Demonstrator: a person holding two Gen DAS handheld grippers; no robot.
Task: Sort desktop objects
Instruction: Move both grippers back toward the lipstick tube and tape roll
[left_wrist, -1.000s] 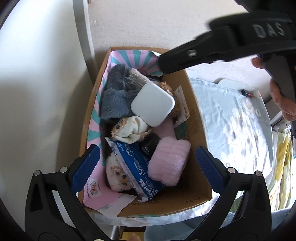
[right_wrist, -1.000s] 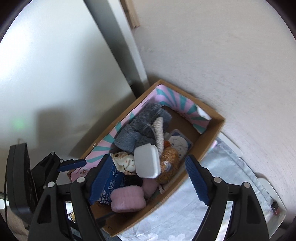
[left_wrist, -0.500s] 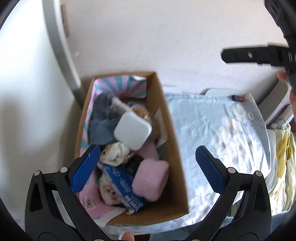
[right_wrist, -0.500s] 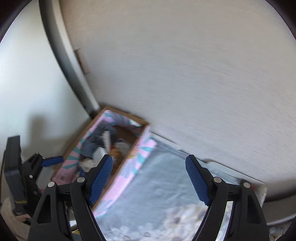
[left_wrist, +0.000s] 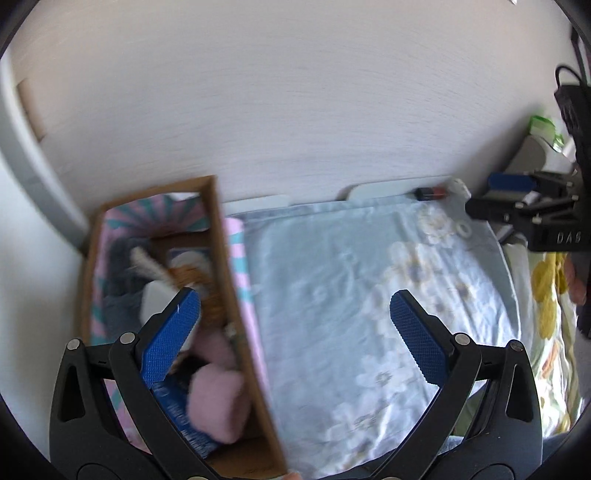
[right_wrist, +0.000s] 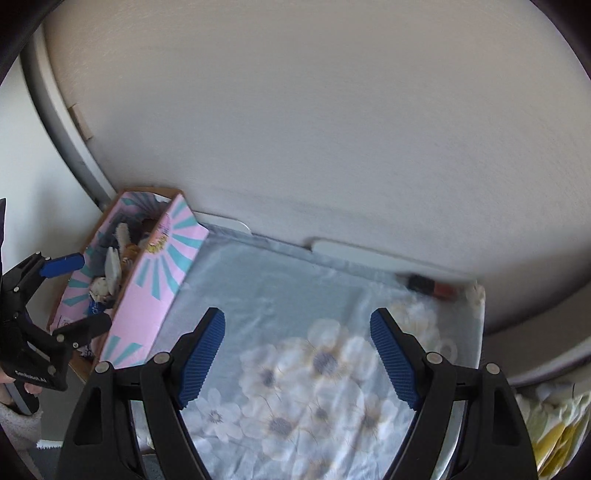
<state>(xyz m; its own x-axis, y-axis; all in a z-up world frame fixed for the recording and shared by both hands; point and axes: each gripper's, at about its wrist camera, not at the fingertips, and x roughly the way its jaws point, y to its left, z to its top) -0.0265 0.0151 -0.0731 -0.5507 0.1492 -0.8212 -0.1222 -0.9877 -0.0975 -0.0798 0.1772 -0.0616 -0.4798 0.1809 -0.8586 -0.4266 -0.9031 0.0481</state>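
Observation:
A cardboard box (left_wrist: 221, 258) with pink and teal striped walls (right_wrist: 162, 280) stands at the left of a pale blue flowered cloth (left_wrist: 332, 295). It holds soft toys, a white case (left_wrist: 155, 299), a pink plush (left_wrist: 218, 402) and a blue packet (left_wrist: 173, 410). A small black and red object (right_wrist: 430, 286) lies at the cloth's far right edge by the wall. My left gripper (left_wrist: 295, 332) hovers open over the box's right wall, nothing between its fingers. My right gripper (right_wrist: 297, 354) hangs open above the flowered cloth (right_wrist: 295, 369), nothing in it.
A white wall (right_wrist: 295, 129) runs close behind the cloth and box. A grey frame (right_wrist: 62, 129) rises at the left. Yellow patterned fabric (left_wrist: 546, 295) and a green packet (left_wrist: 543, 127) lie at the right. A hand (left_wrist: 574, 280) grips the right gripper's handle.
Both grippers swung right, away from above the box toward the flowered cloth. The box slid to the left of both views. Both stayed open with nothing in them.

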